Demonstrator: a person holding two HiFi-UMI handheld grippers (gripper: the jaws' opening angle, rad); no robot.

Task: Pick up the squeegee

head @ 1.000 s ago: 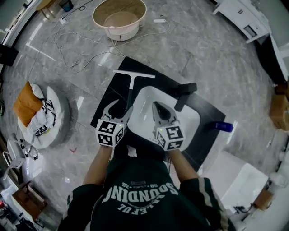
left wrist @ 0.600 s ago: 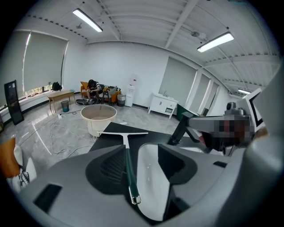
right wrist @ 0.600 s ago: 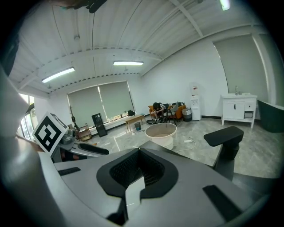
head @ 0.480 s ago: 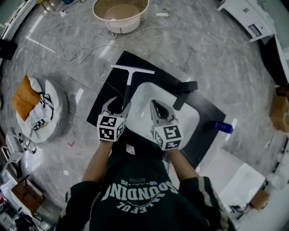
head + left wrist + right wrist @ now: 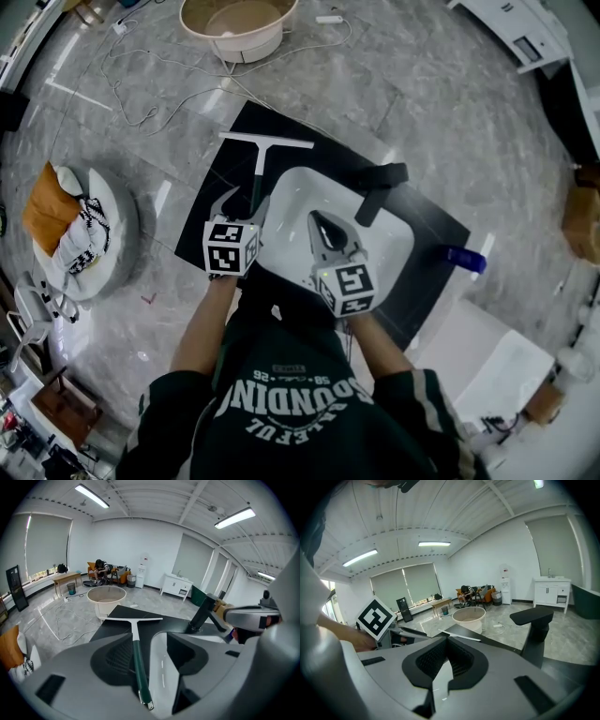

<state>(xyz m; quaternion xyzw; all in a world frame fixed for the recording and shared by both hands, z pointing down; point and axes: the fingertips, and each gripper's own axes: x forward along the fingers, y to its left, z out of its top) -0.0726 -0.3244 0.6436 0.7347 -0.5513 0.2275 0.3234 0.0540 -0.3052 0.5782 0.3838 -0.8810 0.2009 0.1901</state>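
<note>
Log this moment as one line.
left gripper: open, squeegee handle between fingers | right gripper: shut, empty, above sink | squeegee: flat on counter

Squeegee (image 5: 260,161): straight white blade bar on a short white neck, dark green handle (image 5: 137,656) ending in a small metal loop. Lies flat on black countertop (image 5: 328,157) just left of white basin (image 5: 380,251), blade crosswise at the far end, handle pointing back toward the person. Handle end sits between the spread jaws of left gripper (image 5: 246,198); contact cannot be told.
</note>
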